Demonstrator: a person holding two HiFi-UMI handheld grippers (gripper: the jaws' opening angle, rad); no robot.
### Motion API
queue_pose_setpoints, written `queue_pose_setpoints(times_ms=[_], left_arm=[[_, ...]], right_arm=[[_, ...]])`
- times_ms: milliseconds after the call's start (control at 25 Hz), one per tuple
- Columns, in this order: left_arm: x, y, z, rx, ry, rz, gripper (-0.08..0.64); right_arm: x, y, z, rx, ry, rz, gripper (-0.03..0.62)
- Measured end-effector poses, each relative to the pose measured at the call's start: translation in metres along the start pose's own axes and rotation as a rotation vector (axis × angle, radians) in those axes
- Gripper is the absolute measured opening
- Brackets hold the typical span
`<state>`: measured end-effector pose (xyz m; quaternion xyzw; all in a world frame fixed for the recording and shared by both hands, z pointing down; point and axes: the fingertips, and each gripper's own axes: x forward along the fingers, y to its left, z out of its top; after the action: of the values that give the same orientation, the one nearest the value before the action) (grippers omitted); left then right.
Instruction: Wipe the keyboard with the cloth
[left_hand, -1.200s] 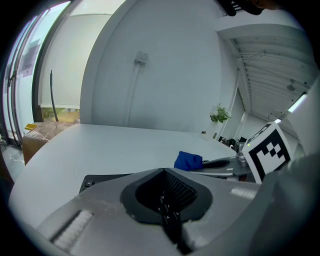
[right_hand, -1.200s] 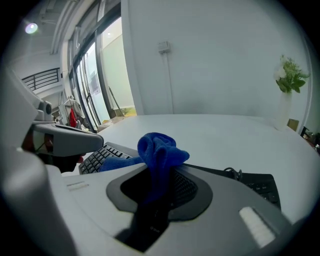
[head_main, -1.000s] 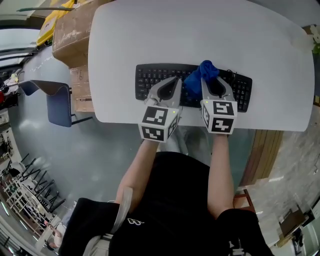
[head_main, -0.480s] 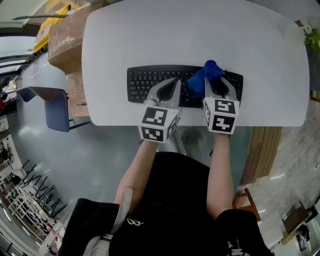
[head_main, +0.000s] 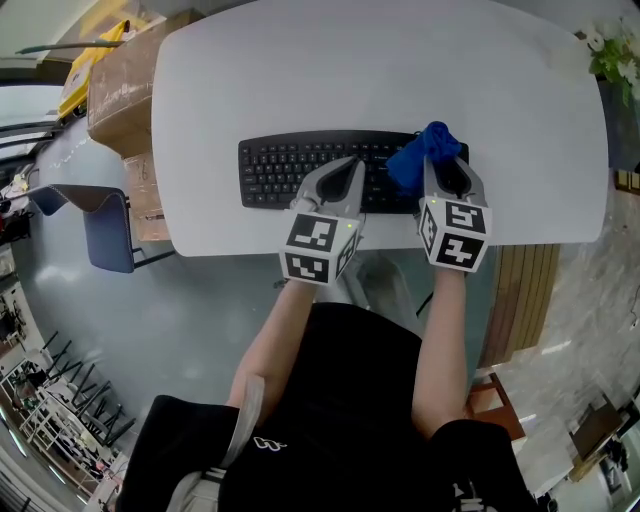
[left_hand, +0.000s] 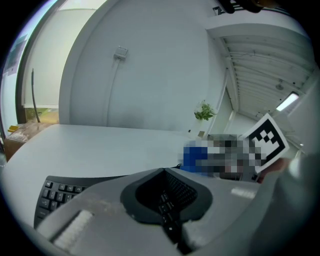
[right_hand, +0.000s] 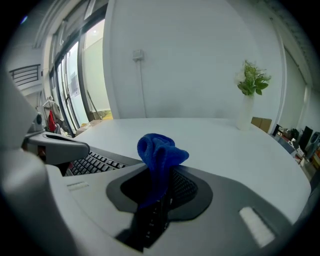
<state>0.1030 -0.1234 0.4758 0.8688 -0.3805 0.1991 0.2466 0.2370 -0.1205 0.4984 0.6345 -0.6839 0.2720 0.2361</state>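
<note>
Over the right end of the black keyboard (head_main: 285, 165) on the white table (head_main: 350, 70), the right gripper (head_main: 438, 162) clamps a bunched, bright-blue cloth (head_main: 416, 157). The left gripper (head_main: 350, 166), jaws together, grips nothing.

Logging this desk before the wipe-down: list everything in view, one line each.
table: one, white, middle of the head view
keyboard: one, black, on the table's near side
cloth: one, blue, bunched over the keyboard's right end
plant: one, green in a white vase, far right of the table
cardboard boxes: at least two, brown, stacked left of the table
chair: one, blue, on the floor left of the table
left tongs: one, grey, shut and empty, over the keyboard's middle
right tongs: one, grey, shut on the cloth
</note>
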Motion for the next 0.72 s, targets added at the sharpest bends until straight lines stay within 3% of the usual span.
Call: queue_pose_setpoints(times_ms=[720], left_arm=[[-0.013,0.003,0.007,-0.015,-0.035,0.042,-0.002]], right_arm=[[-0.006,-0.052,-0.010,0.086,-0.015,-0.074,0.103]])
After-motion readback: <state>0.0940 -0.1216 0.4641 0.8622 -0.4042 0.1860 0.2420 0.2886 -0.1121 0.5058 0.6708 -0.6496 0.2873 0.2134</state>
